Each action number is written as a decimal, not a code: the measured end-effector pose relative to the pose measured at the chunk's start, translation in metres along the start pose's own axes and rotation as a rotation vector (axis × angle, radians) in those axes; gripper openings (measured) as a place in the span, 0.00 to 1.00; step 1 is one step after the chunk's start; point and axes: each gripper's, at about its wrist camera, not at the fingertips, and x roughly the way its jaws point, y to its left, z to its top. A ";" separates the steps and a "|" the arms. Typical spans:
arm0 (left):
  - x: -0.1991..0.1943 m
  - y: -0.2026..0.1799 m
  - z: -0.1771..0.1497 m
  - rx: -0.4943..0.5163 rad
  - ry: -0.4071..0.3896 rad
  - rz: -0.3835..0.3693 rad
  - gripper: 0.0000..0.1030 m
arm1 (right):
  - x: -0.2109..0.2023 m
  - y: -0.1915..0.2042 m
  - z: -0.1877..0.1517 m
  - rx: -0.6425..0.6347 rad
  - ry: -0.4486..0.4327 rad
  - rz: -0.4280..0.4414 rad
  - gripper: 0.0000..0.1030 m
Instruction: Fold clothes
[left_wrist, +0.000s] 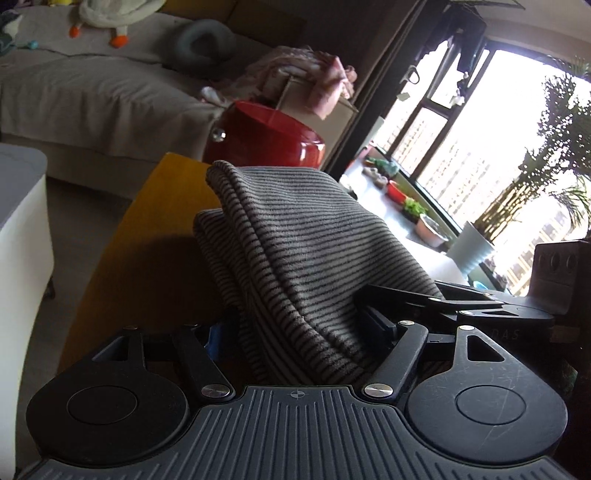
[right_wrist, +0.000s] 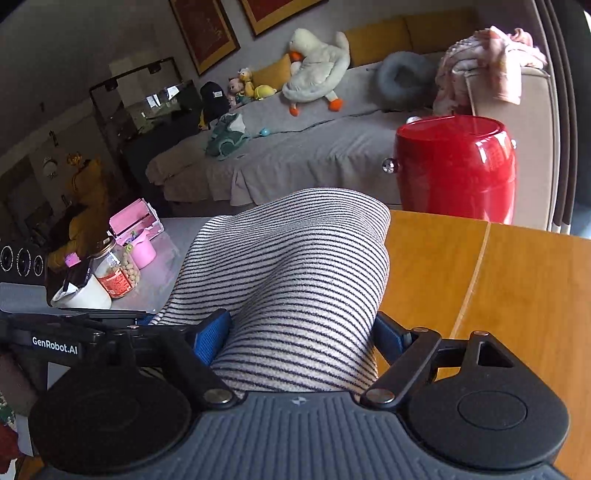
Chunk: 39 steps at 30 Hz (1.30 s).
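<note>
A grey garment with thin dark stripes (left_wrist: 295, 229) is bunched in thick folds over the yellow wooden table (left_wrist: 147, 240). My left gripper (left_wrist: 299, 328) is shut on one end of the bundle, and the cloth fills the gap between its blue pads (left_wrist: 380, 325). In the right wrist view the same striped garment (right_wrist: 295, 251) bulges up between the blue pads (right_wrist: 212, 338) of my right gripper (right_wrist: 299, 332), which is shut on it over the table (right_wrist: 480, 277). The two grippers sit side by side. The fingertips are hidden in the cloth.
A glossy red round container (right_wrist: 458, 166) stands just past the table's far edge, with a grey-covered sofa (right_wrist: 295, 147) behind it. A jar (right_wrist: 118, 273) and a pink box (right_wrist: 136, 221) sit on a low surface to the left. A white cabinet (left_wrist: 18, 240) stands at the left.
</note>
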 end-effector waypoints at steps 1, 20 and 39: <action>0.003 0.008 0.007 -0.011 -0.006 0.007 0.76 | 0.010 0.001 0.005 -0.004 -0.004 0.001 0.80; 0.013 0.025 0.018 -0.067 -0.022 -0.036 0.80 | 0.000 -0.024 -0.004 0.219 0.003 0.087 0.83; -0.003 -0.002 0.033 0.034 -0.124 0.004 0.77 | -0.011 -0.033 -0.015 0.169 -0.063 -0.036 0.88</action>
